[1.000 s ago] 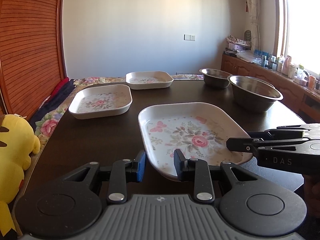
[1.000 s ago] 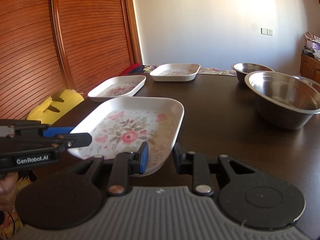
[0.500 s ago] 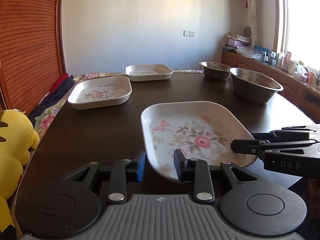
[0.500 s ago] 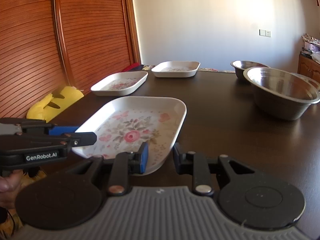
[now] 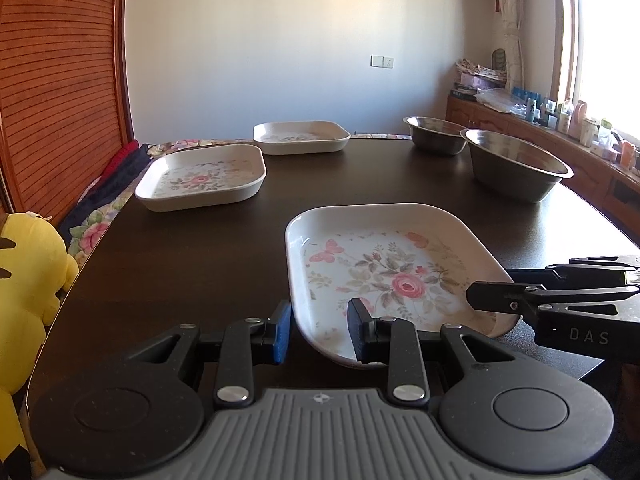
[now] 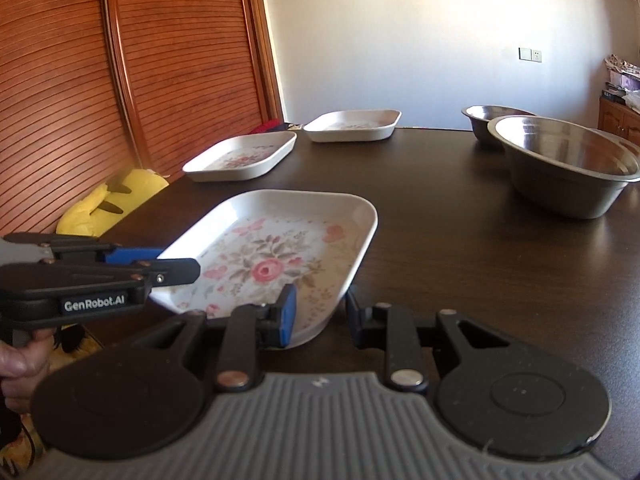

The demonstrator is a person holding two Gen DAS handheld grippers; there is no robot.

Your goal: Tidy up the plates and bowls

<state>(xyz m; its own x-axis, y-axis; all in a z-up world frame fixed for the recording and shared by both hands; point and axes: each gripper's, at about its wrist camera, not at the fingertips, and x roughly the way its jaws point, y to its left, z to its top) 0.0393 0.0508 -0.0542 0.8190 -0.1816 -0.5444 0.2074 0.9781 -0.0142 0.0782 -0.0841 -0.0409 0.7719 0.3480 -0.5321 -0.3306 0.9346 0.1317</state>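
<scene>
A white floral plate [image 5: 392, 272] is held above the near end of the dark table [image 5: 208, 248]. My left gripper [image 5: 320, 332] straddles its near left rim, and my right gripper [image 6: 320, 314] straddles its near right rim; the plate also shows in the right wrist view [image 6: 276, 256]. Both sets of jaws stand on either side of the rim, gripping it. Two more floral plates sit at the far left: one nearer [image 5: 202, 178] and one farther [image 5: 300, 136]. Two steel bowls stand at the far right: a large one [image 5: 516, 168] and a small one [image 5: 434, 134].
A yellow plush toy [image 5: 28, 280] sits beside the table's left edge. A wooden slatted door [image 6: 120, 80] lines the left wall. A cabinet with bottles [image 5: 580, 128] runs along the right under the window.
Both grippers have lowered their view angle while holding the plate; the plate looks slightly raised and the far plates and bowls appear flatter. Grips are unchanged.
</scene>
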